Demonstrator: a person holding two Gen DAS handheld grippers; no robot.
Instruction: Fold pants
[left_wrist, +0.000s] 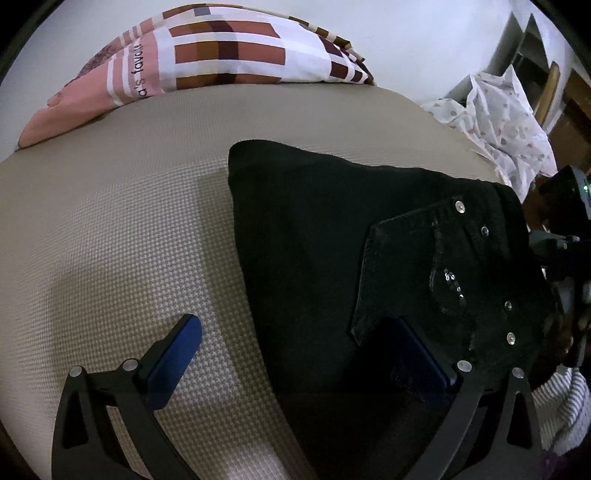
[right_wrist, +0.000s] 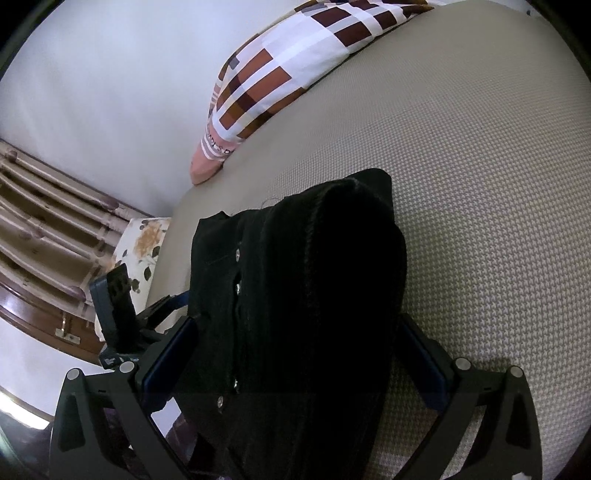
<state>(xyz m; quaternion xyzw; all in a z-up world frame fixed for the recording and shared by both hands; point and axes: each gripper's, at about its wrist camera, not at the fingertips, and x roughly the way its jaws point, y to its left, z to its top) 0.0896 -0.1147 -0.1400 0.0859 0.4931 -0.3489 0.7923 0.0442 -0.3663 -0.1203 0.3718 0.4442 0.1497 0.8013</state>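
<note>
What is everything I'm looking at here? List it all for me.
pants: one, black, folded into a compact stack on the bed, back pocket with rivets facing up
bed surface: one, beige woven texture, under the pants
pillow: one, white with brown and rust blocks and a pink end, at the far edge of the bed by the wall
patterned white cloth: one, crumpled, beyond the bed's edge
floral cushion: one, white with a flower print, beside the bed
left claw: one, black with blue pads, open, one finger on the bed, the other over the pants
right claw: one, black with blue pads, straddling the folded pants
</note>
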